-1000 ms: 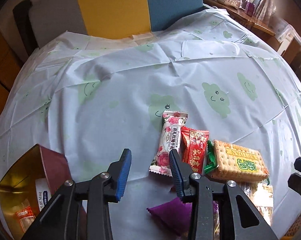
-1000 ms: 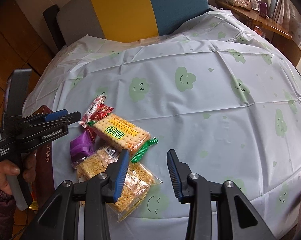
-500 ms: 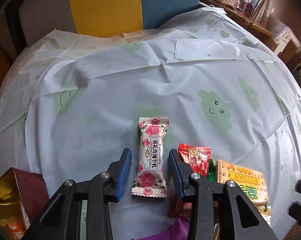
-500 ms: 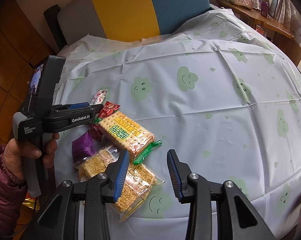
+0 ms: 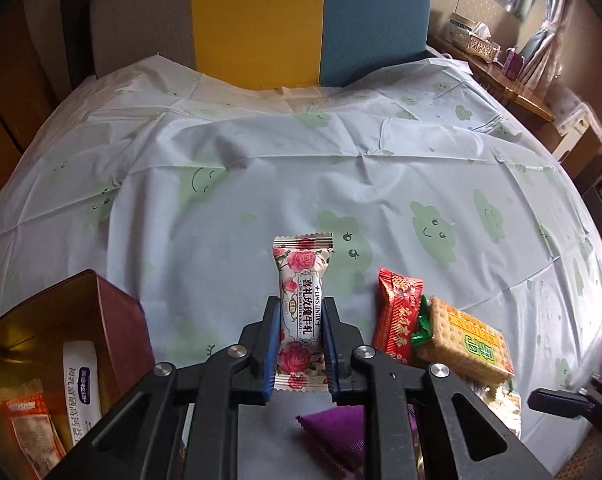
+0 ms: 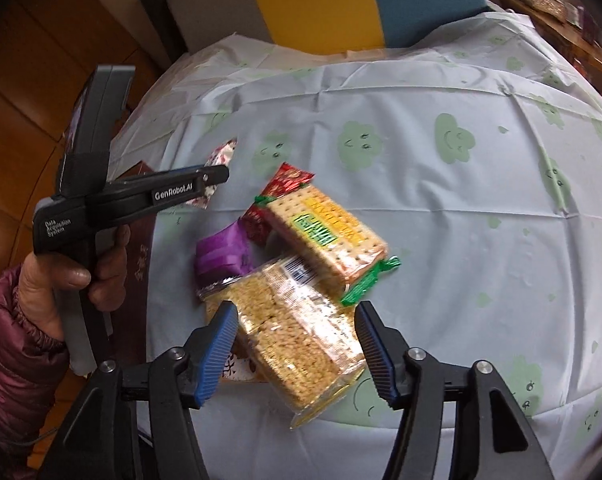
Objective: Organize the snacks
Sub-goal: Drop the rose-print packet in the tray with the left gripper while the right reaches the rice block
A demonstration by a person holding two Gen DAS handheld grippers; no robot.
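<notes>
A rose-printed nougat packet stands between the blue pads of my left gripper, whose jaws are closing and press its sides. In the right wrist view that gripper crosses the same packet at the left. My right gripper hangs over a clear pack of puffed-rice bars; its jaws are opening and stand apart from the pack. Beside the bars lie a cracker pack, a red packet and a purple packet.
A maroon box with a gold inside holds several packets at the lower left. The cloud-print tablecloth drops off at the edges. A grey, yellow and blue seat back stands behind. A hand in a purple sleeve holds the left gripper.
The left jaws have narrowed from around the rose packet onto its sides, and the view has pulled back. The right jaws have widened and now straddle the rice-bar pack.
</notes>
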